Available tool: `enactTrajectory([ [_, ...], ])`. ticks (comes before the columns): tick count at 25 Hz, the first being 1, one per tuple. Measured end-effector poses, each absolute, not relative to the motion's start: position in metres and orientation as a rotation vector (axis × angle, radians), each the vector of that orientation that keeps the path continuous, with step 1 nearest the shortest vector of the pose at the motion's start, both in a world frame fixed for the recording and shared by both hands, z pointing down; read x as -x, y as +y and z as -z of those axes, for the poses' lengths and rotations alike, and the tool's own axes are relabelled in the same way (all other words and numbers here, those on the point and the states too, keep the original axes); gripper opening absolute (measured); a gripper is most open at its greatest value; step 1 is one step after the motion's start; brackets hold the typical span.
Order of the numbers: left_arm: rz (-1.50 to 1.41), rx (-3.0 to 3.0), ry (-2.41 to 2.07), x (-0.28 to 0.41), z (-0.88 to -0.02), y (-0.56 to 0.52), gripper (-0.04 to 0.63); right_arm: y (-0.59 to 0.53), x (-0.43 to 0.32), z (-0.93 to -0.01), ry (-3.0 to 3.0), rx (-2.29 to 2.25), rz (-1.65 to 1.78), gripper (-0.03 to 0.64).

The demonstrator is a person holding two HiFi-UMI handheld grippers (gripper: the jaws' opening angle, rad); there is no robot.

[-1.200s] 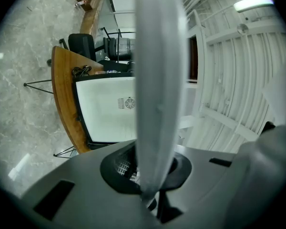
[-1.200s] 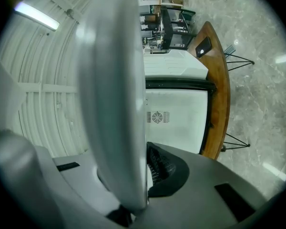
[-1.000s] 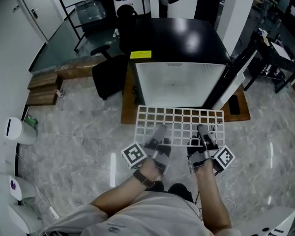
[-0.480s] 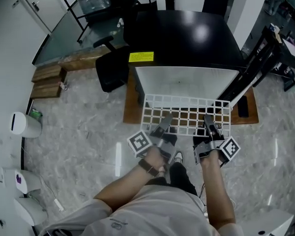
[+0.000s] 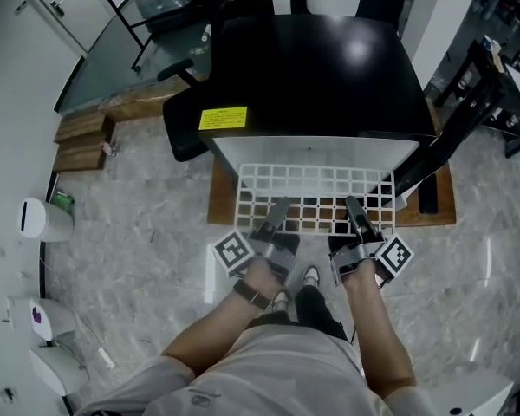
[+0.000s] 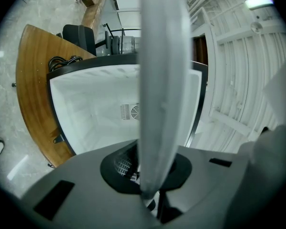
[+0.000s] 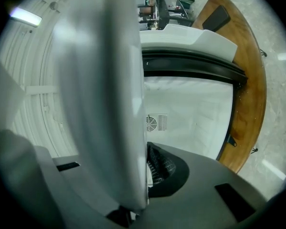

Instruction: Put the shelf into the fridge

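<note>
Both forearms reach forward and down; left claw (image 5: 279, 208) and right claw (image 5: 355, 208) clamp the shelf (image 5: 316, 180) by its near edge, fridge (image 5: 321, 68) just ahead.

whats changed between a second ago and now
The shelf has been carried forward toward the open fridge, so its far edge now reaches the white opening instead of stopping short of it. The left gripper and right gripper went forward with it. Unchanged: both grippers stay clamped on the shelf's near edge, the shelf stays roughly level, and the fridge has not moved.
</note>
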State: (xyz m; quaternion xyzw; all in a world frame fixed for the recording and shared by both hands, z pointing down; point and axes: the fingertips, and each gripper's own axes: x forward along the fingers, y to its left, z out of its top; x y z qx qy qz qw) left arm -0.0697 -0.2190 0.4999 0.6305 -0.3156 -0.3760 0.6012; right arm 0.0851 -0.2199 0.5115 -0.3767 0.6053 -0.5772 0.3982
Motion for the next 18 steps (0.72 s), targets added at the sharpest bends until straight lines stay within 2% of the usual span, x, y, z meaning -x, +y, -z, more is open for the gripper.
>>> enactTrajectory([
  [18, 0.876, -1.439, -0.758, 0.0732, -0.5071, -0.2215, 0.026, -0.226, -0.083, -0.5174, 1.538, 0.942, 1.508, 0.048],
])
